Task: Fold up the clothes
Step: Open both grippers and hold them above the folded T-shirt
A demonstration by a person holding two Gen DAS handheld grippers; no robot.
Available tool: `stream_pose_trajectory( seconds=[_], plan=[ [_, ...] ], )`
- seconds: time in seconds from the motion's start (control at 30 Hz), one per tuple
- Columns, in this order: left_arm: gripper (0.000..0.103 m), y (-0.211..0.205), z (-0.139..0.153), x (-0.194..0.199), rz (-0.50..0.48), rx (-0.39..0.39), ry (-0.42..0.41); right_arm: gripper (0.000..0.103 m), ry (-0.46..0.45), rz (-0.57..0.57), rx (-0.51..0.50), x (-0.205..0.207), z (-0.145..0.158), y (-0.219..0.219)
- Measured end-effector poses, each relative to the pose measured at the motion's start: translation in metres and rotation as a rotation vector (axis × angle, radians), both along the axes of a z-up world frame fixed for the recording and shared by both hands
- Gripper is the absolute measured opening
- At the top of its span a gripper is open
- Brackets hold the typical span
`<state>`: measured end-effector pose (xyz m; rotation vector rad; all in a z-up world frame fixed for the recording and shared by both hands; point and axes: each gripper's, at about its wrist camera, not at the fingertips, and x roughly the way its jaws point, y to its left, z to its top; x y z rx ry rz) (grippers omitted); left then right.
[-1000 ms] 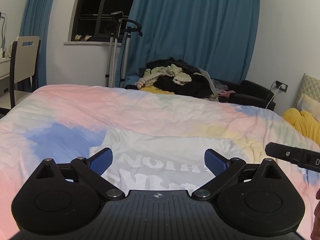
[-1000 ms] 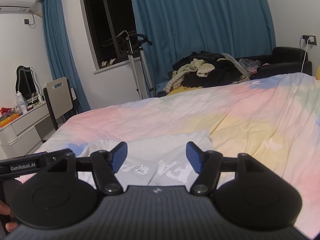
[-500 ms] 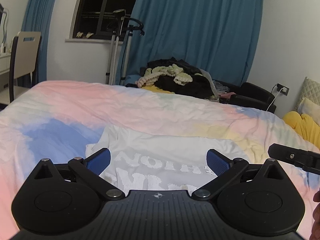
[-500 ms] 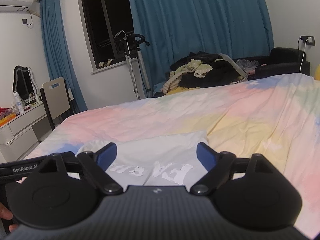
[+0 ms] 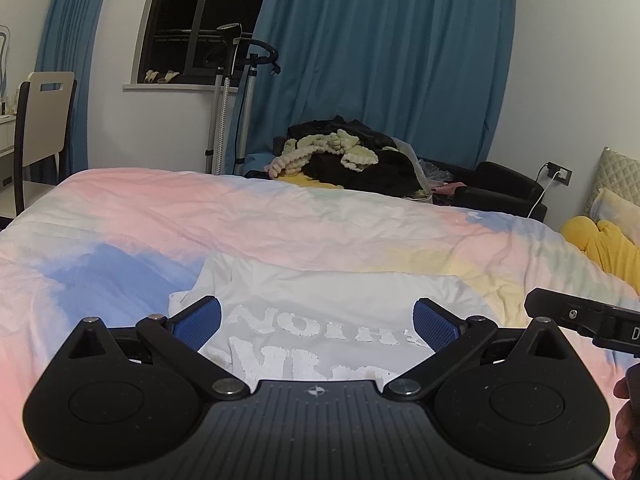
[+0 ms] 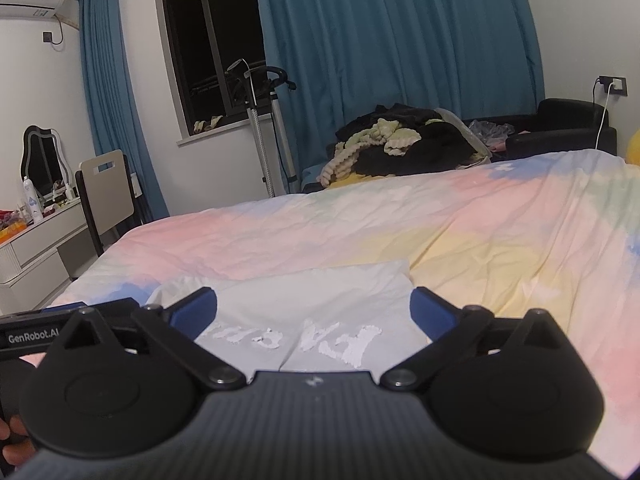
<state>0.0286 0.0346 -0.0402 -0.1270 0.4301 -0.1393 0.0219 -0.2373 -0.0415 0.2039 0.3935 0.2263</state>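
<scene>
Dim, even indoor light from overhead, window (image 6: pixel 212 56) black with night, shadows soft and faint on the bed (image 5: pixel 280 220), no glare, focus fair throughout, strong fisheye bending and dark vignette at corners.

White raised lettering on the shirt (image 5: pixel 340 312) appears upside down; the far row reads "NOITH", the nearer row is cut off and illegible. In the right wrist view the shirt (image 6: pixel 320 304) shows "PA", remainder unclear. The left gripper (image 6: pixel 36 336) body bears "GenRobot.AI".
</scene>
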Motion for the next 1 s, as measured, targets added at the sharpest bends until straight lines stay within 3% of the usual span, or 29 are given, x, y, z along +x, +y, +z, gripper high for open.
stream_pose_trajectory(
  seconds=[0.23,0.63,0.87,1.0],
  plan=[
    [0.103,-0.005,-0.002,-0.001,0.008,0.043,-0.002,0.103,0.001,0.010,0.010,0.000,-0.001,0.001],
    [0.103,-0.009,-0.001,-0.005,0.009,0.049,0.010,0.103,0.009,0.010,0.021,-0.001,-0.001,0.001],
    [0.103,-0.004,-0.004,-0.004,-0.018,-0.030,0.065,0.103,0.104,0.012,0.177,0.008,-0.011,-0.011],
    [0.103,0.004,-0.007,0.001,-0.046,-0.136,0.137,0.103,0.209,0.022,0.364,0.011,-0.025,-0.020]
  ],
)
